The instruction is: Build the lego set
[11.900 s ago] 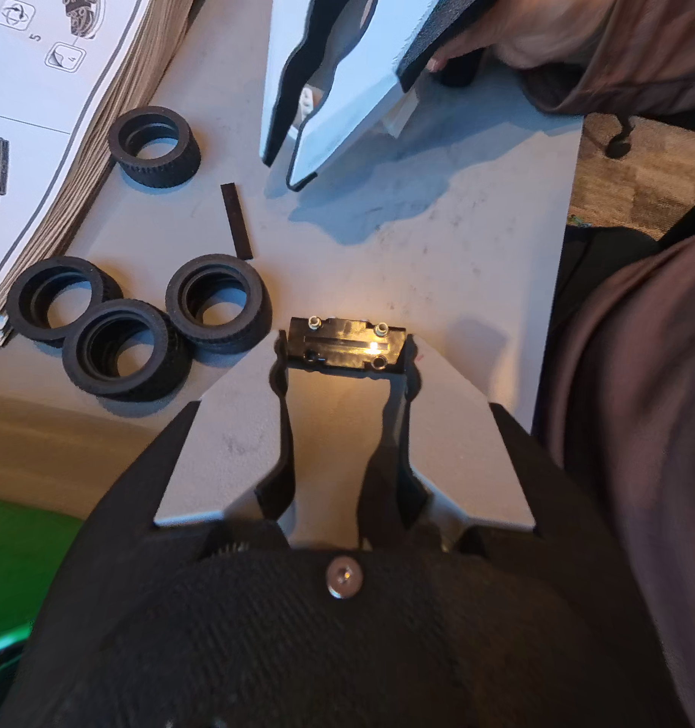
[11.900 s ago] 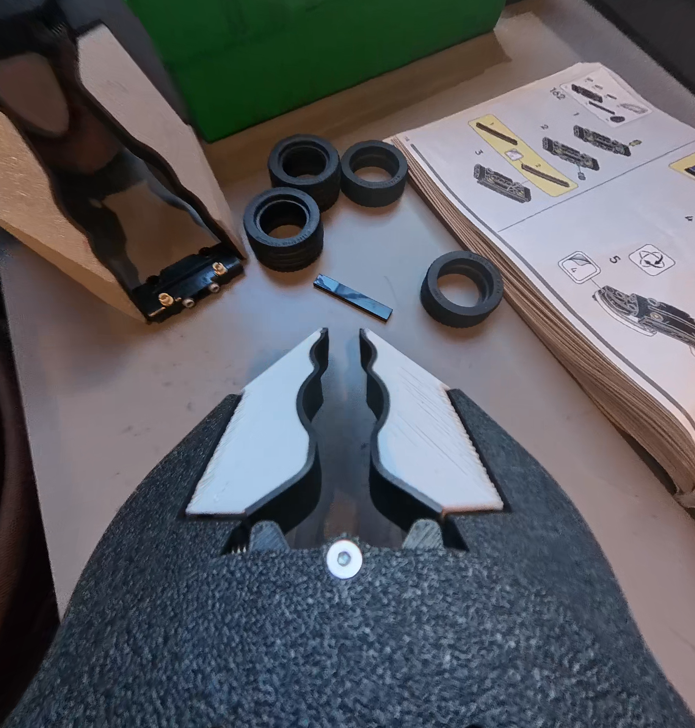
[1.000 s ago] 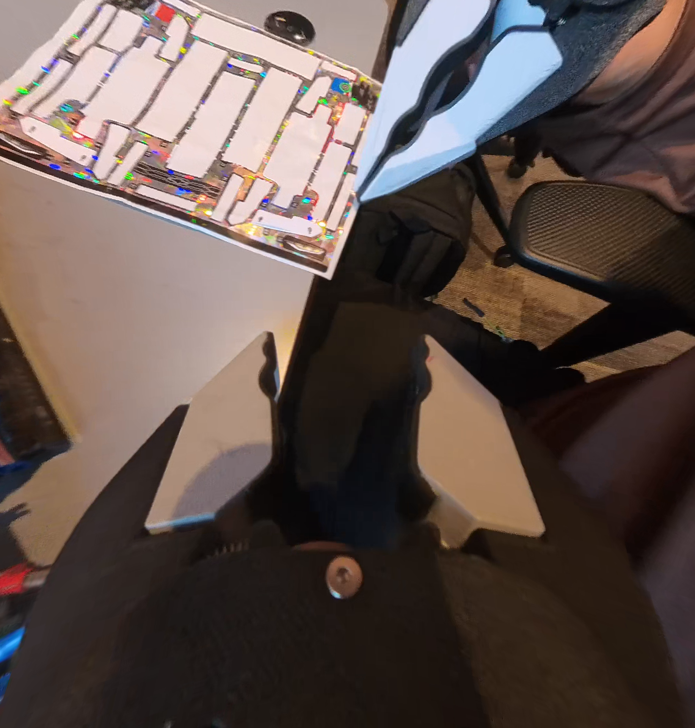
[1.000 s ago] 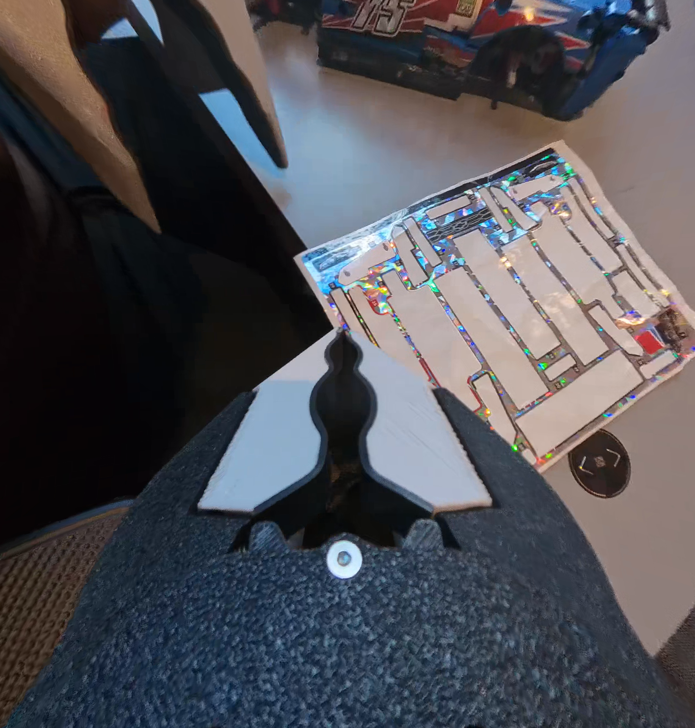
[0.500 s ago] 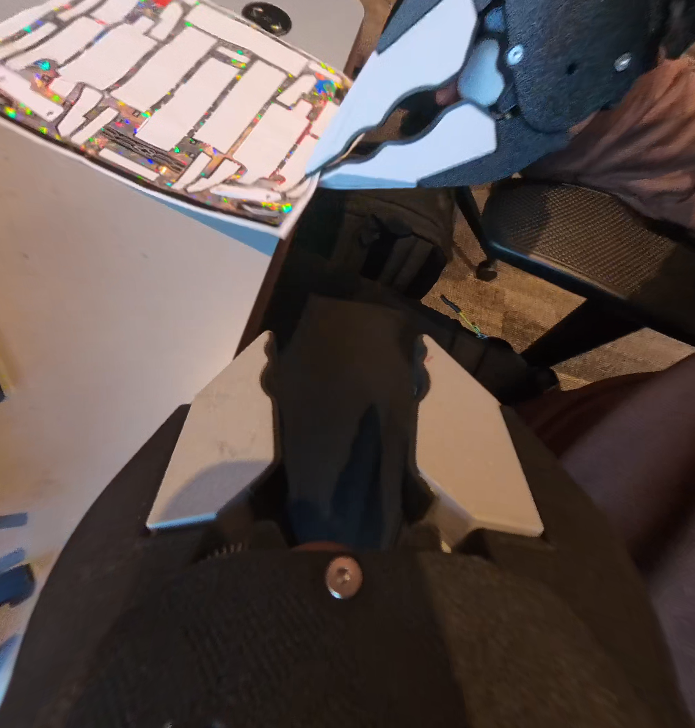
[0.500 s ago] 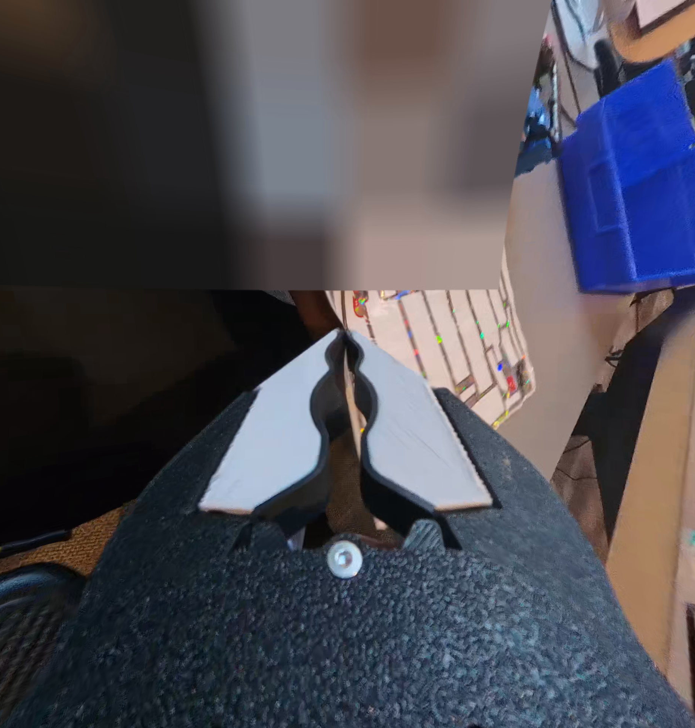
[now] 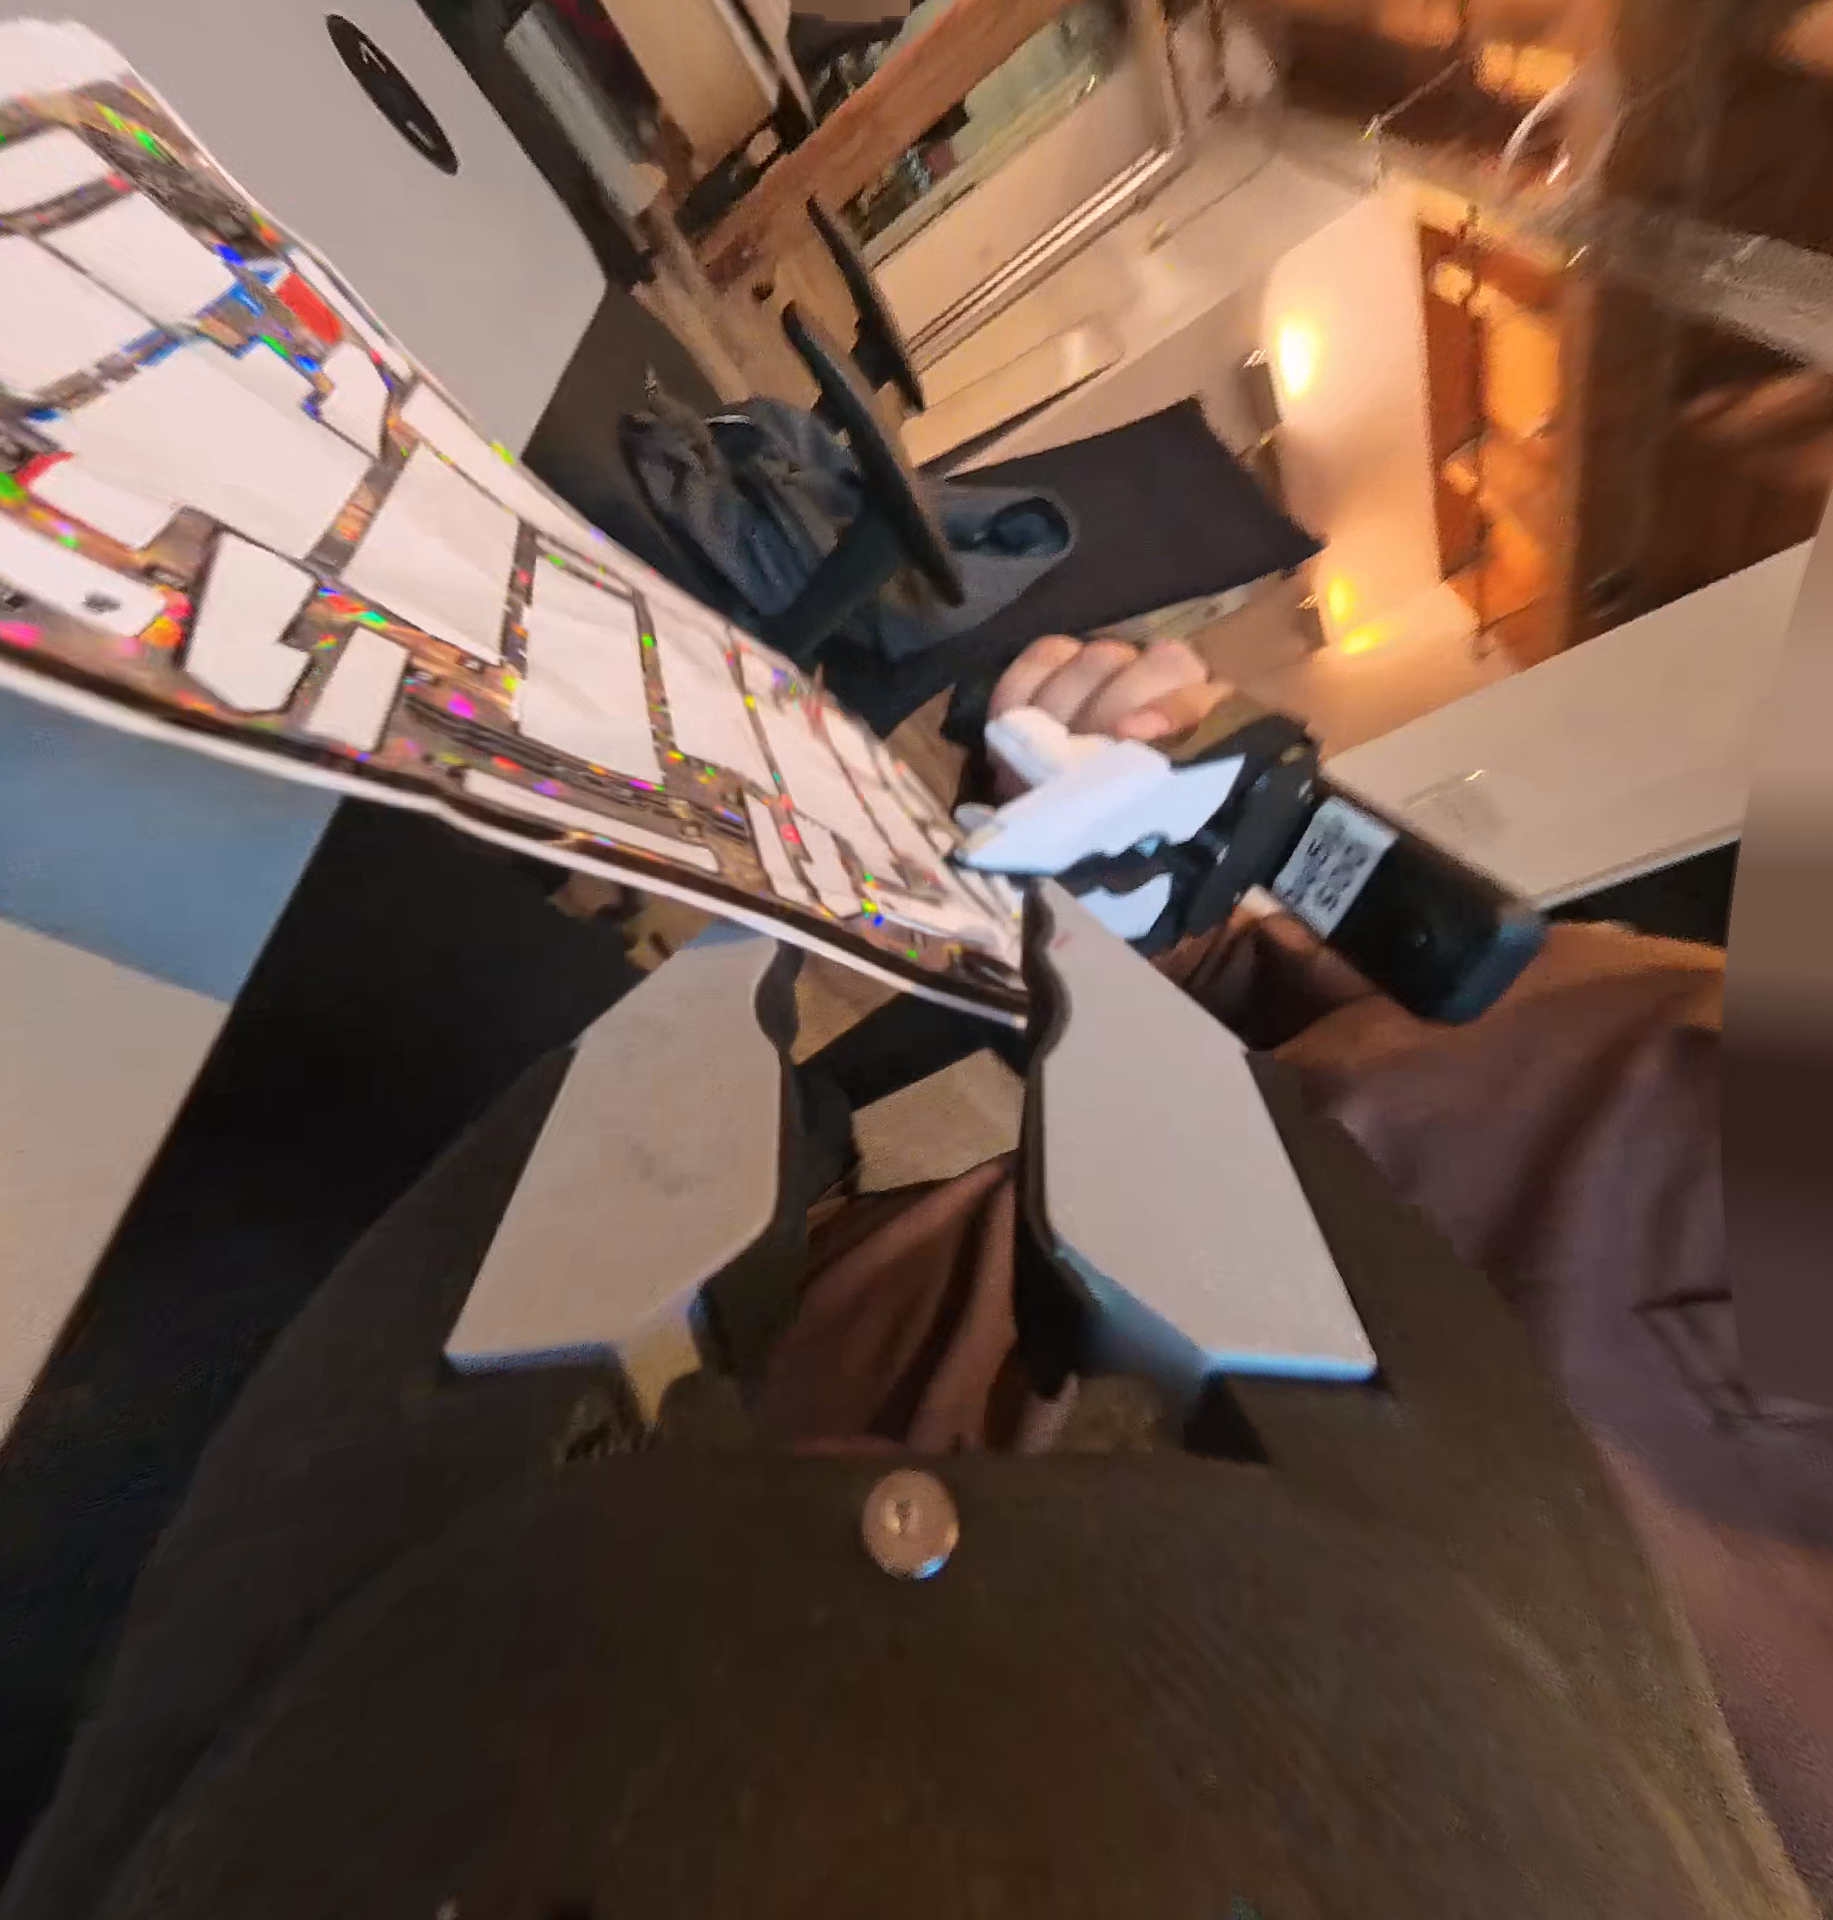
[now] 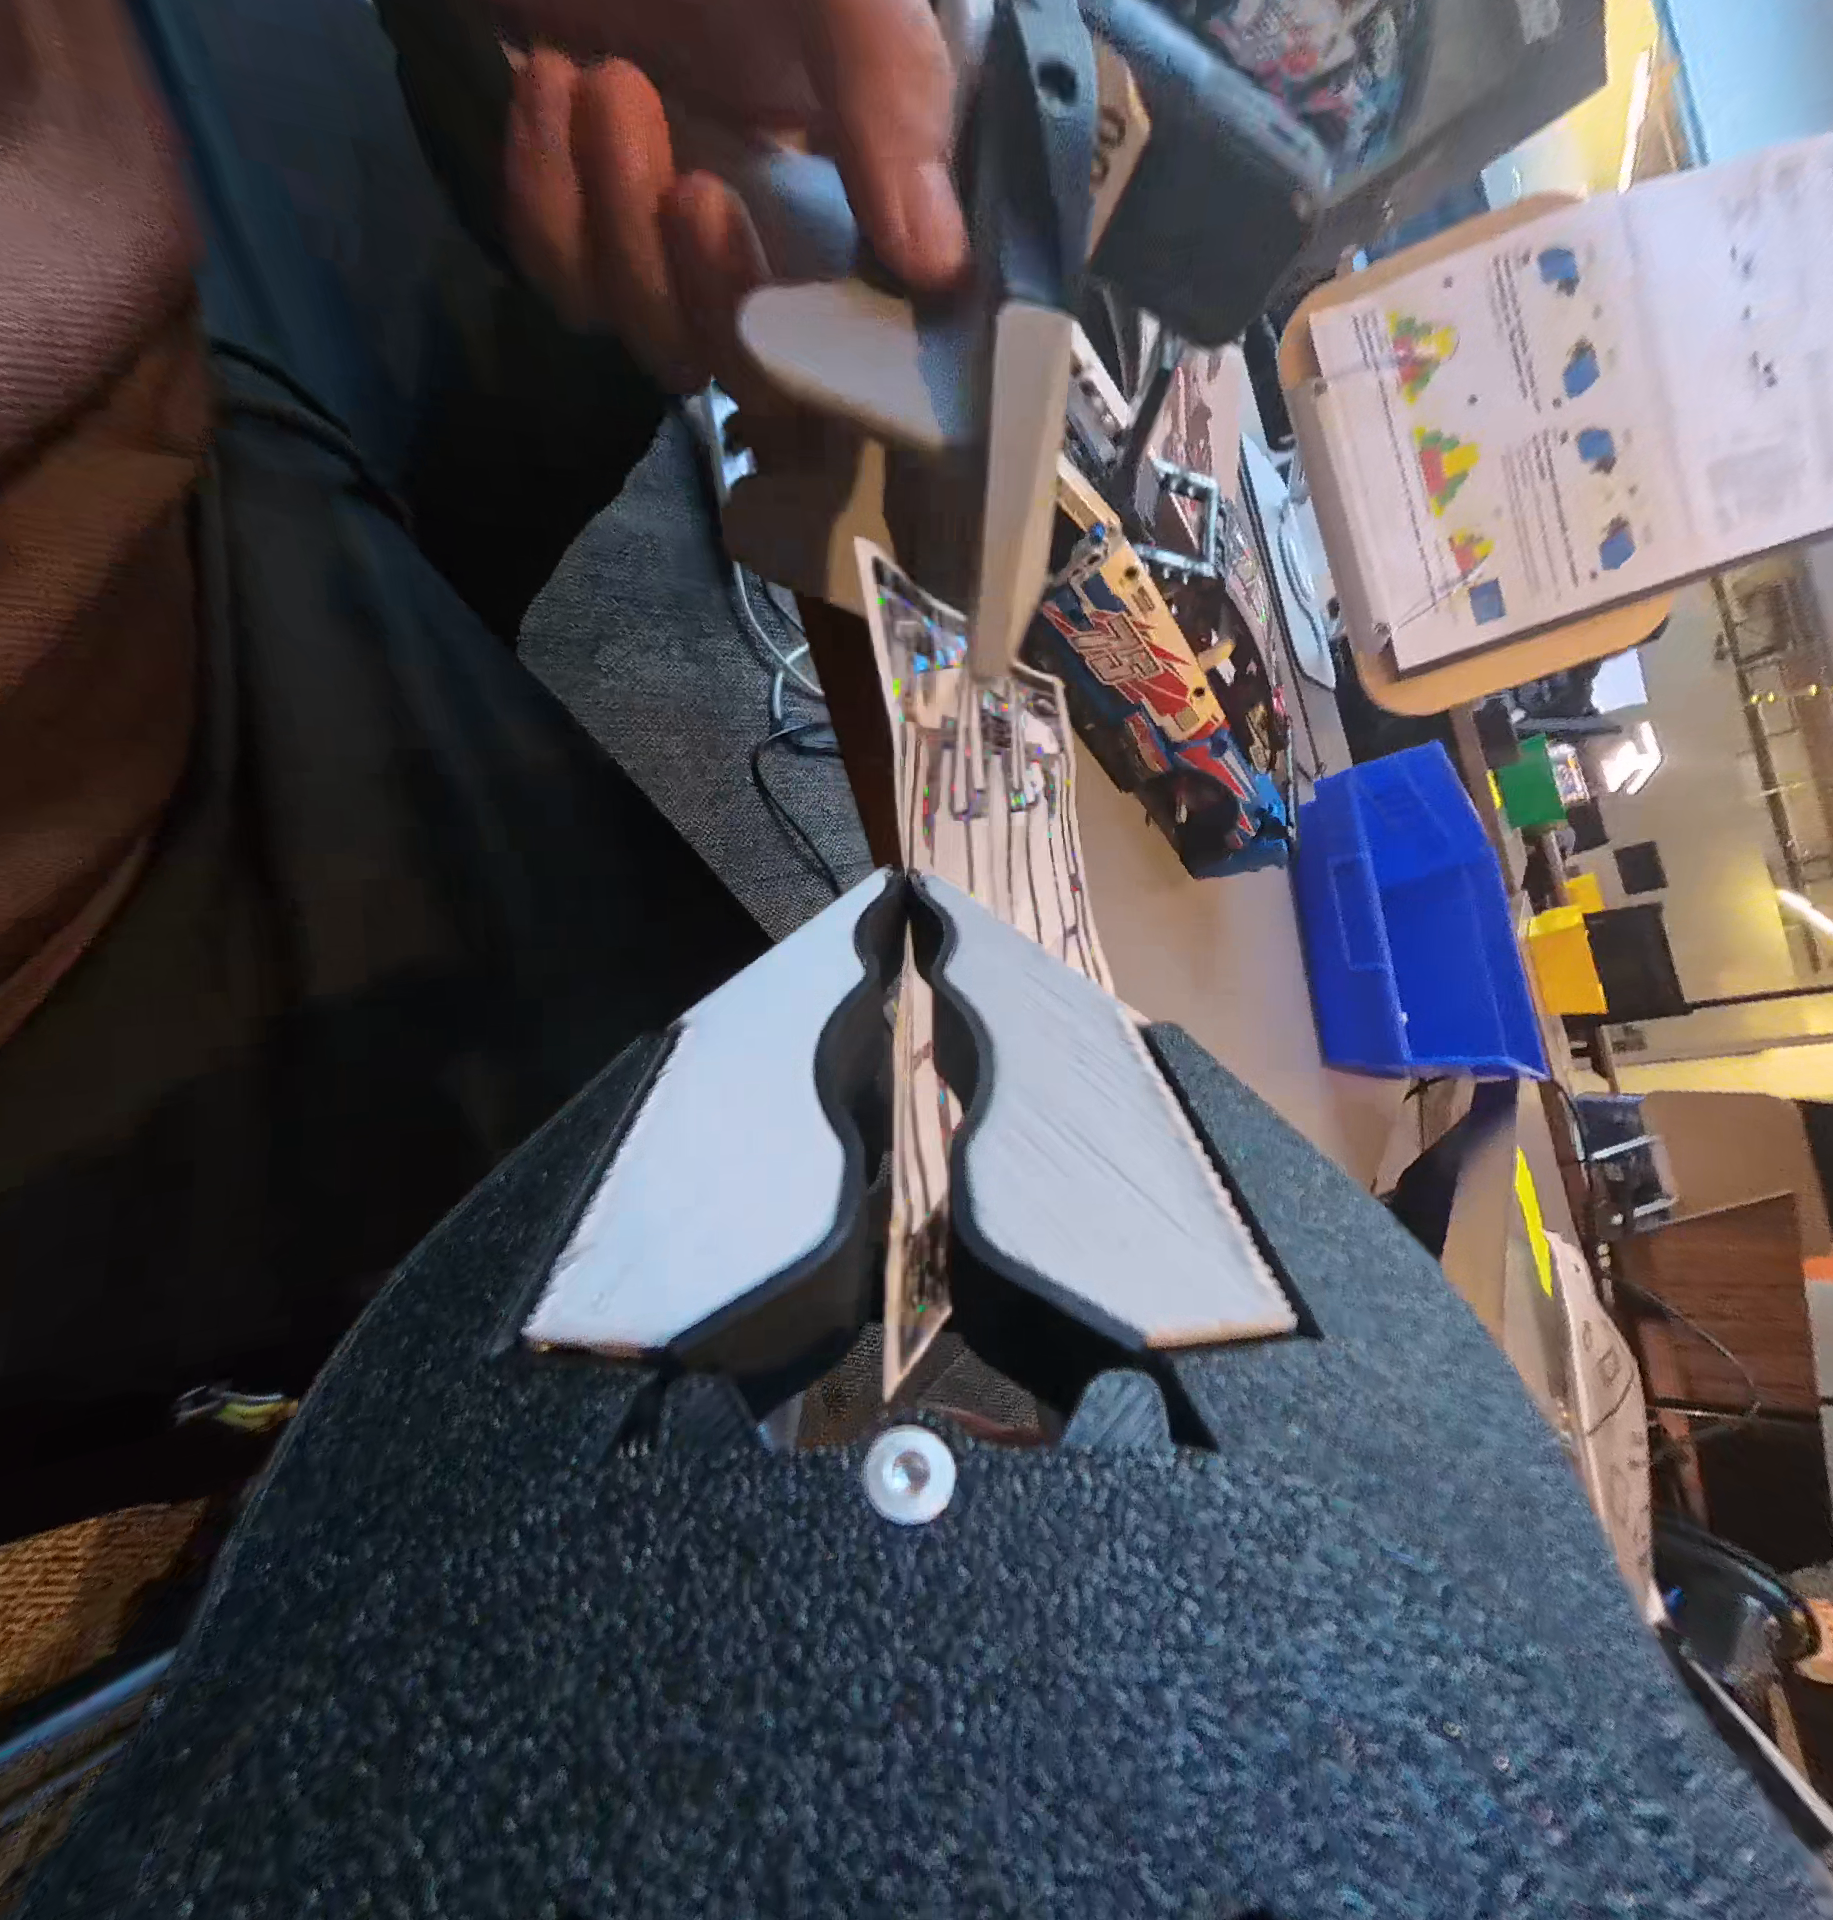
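Beyond the table (image 7: 91, 1018) edge, the right gripper (image 8: 907, 883) pinches the sticker sheet's (image 7: 455, 582) corner; the left gripper (image 7: 904, 961) gapes beneath it, empty.

Several things carry writing or printed marks. In the right wrist view, a blue, red and white toy car (image 8: 1151, 717) at upper centre bears large white numerals on its side. A sheet of instruction pages (image 8: 1608, 395) clipped to a board at upper right shows small coloured diagrams and lines of print, too blurred to read. In the left wrist view, a white label with a square black code (image 7: 1333, 868) sits on the black body of the far hand-held gripper (image 7: 985, 847), right of centre. A holographic sticker sheet (image 7: 392, 540), upper left, shows mostly blank white backing.
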